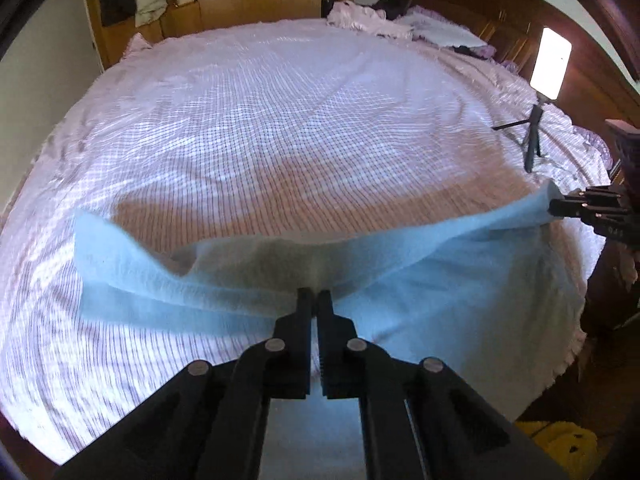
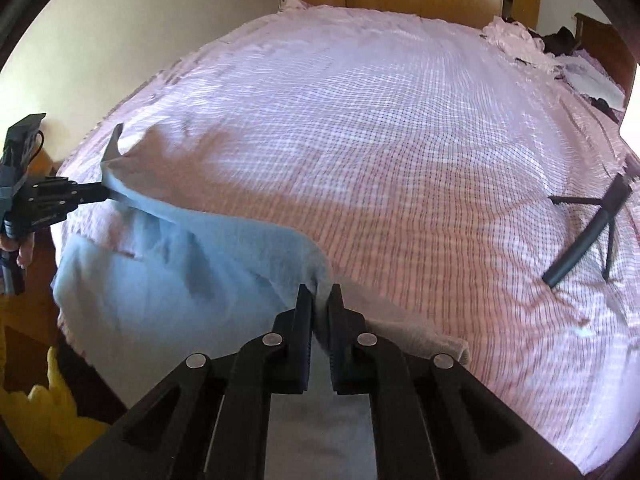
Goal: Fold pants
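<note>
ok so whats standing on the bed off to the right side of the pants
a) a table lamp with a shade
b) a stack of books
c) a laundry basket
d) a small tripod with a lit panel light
d: in the left wrist view a small tripod stands on the checked bedsheet, carrying a glowing panel light, right of the light blue pants.

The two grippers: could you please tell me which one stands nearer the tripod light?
The right gripper; the tripod light stands beside it, while the left gripper holds the pants farther away.
</note>
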A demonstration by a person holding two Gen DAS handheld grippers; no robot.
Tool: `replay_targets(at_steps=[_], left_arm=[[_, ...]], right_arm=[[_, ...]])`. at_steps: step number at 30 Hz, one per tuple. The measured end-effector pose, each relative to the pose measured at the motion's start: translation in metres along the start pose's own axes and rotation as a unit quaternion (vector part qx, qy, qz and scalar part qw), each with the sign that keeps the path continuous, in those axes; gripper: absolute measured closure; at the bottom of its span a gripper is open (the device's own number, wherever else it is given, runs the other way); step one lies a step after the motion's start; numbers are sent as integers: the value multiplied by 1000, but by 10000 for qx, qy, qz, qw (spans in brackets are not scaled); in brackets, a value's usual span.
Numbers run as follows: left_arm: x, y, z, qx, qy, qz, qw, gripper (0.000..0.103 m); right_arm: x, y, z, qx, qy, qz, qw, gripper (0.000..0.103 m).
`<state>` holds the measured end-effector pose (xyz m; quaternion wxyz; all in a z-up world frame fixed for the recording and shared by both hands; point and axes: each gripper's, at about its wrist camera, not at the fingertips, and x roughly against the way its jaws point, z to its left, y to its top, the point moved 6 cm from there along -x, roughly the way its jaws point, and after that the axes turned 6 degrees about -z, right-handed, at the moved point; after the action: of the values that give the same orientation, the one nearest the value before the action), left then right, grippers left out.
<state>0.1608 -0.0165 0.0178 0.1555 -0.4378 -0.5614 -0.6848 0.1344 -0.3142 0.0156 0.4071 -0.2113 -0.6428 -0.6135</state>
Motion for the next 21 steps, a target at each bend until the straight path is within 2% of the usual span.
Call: replay_targets(at_steps=[6,11,18,21], left_arm=[[36,-47,-13,365,-3,-126,9993,100],[55,-88,-24,536,-89,-72,9985,100],[36,-145,-27,900,-317,404,9946,100],[22,-165,-25,1041,-207,644,9923,100]], right_arm=[[32,-34,21,54,-8,-137,9999,103],[38,-67,35,148,-67,4,9999,103],[17,-115,40,-67,-289,360,9989,103],[6,-129,40,-220,-401,469,9979,101]])
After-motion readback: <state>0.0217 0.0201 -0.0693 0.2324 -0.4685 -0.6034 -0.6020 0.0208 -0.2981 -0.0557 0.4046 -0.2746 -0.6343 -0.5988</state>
